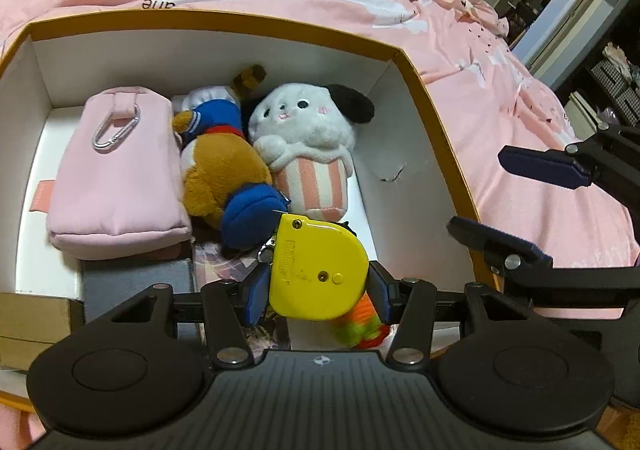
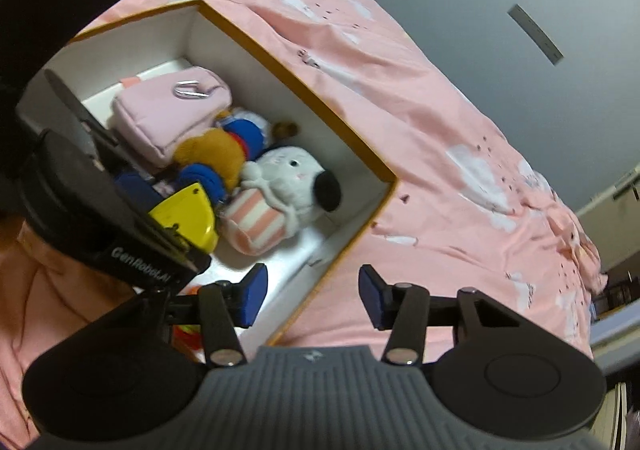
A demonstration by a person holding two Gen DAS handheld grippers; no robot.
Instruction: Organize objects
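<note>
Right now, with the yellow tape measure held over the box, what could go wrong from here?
1. The left gripper pinches only the lower half of the yellow tape measure; it may pivot or slip out.
2. Released here, it could land on the blue-footed plush or striped plush instead of the box floor.
3. The right gripper, open and empty, hovers over the box's rim and might knock it.

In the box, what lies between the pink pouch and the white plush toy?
A brown plush toy in blue clothes lies between the pink pouch and the white plush toy, touching both. The left wrist view shows this best.
</note>
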